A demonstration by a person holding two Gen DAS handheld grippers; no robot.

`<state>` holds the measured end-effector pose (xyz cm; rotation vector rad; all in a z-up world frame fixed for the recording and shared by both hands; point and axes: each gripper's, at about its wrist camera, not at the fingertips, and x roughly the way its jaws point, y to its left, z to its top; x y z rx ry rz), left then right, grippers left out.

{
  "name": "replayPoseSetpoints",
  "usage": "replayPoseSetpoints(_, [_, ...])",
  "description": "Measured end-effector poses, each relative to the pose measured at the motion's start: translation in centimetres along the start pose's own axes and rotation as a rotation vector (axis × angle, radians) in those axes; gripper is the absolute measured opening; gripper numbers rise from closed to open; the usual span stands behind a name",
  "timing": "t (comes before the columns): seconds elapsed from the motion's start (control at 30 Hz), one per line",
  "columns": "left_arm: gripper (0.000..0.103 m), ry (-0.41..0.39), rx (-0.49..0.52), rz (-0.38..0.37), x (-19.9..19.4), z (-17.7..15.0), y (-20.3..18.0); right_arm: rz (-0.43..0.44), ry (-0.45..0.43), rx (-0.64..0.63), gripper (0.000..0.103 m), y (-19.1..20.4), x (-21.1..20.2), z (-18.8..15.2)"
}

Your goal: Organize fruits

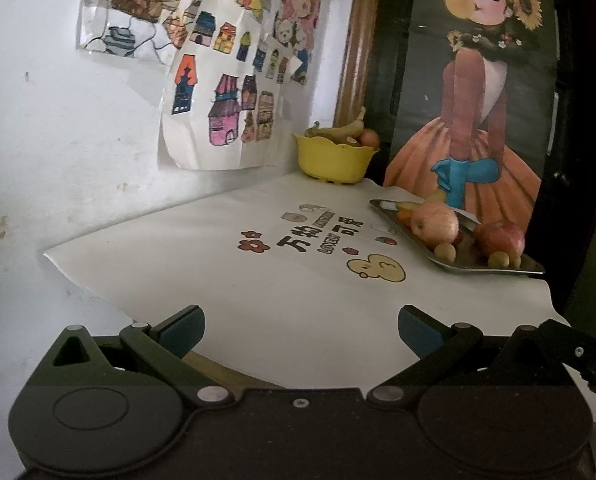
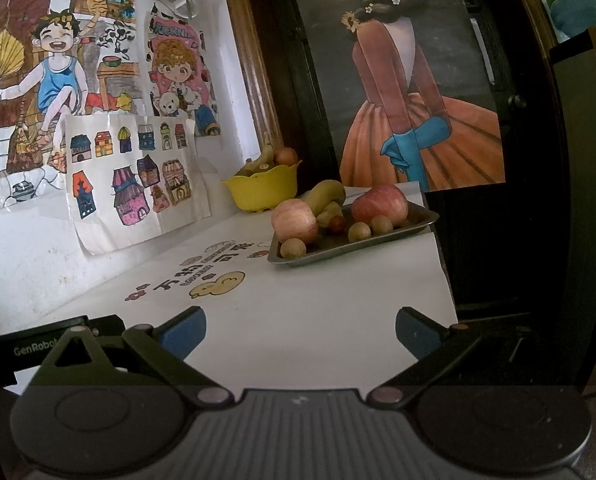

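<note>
- On the far-left wall hang children's drawings (image 2: 61, 92); the lower sheet of coloured houses (image 2: 137, 176) overlaps them, and a pink picture beside them carries lettering too blurred to read.
- At the near-left edge of the right wrist view sits a black body printed "GenRobo", the rest cut off; it appears to be the left gripper (image 1: 301, 326), whose blue-padded jaws stand wide apart with nothing between them, low over the near edge of the table.
- The white table cover (image 2: 298, 312) bears a printed design: red flowers, a yellow duck, large Chinese characters reading "万物" and "可爱", and small Latin letters, roughly "LOVELY", not sharp enough to confirm.
- The right gripper (image 2: 301, 326) also hangs level above the near table edge, jaws spread wide and empty, pointing toward the fruit.
- A yellow bowl (image 2: 261, 190) stands in the far corner against the wall, holding bananas and a round orange-brown fruit.
- Just to its right and nearer, a metal tray (image 2: 350, 242) holds two red apples (image 2: 380, 204), a greenish banana (image 2: 326, 196) between them, and several small round brown fruits (image 2: 293, 248) along its near rim.
- Behind the tray hangs a poster (image 2: 410, 92) of a girl in an orange dress.
</note>
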<state>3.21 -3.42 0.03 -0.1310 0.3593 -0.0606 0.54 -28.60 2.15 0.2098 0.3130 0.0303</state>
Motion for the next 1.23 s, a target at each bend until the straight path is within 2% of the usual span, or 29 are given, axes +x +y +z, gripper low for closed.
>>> replayPoseSetpoints(0.23, [0.102,0.004,0.036,0.004,-0.13,-0.14,-0.69,-0.003,0.003,0.002,0.103,0.01,0.12,-0.09])
replayPoseSetpoints(1.23, [0.102,0.006,0.038,0.007,-0.07,0.02,-0.35,-0.008,0.015,0.004,0.103,0.11,0.37,-0.37])
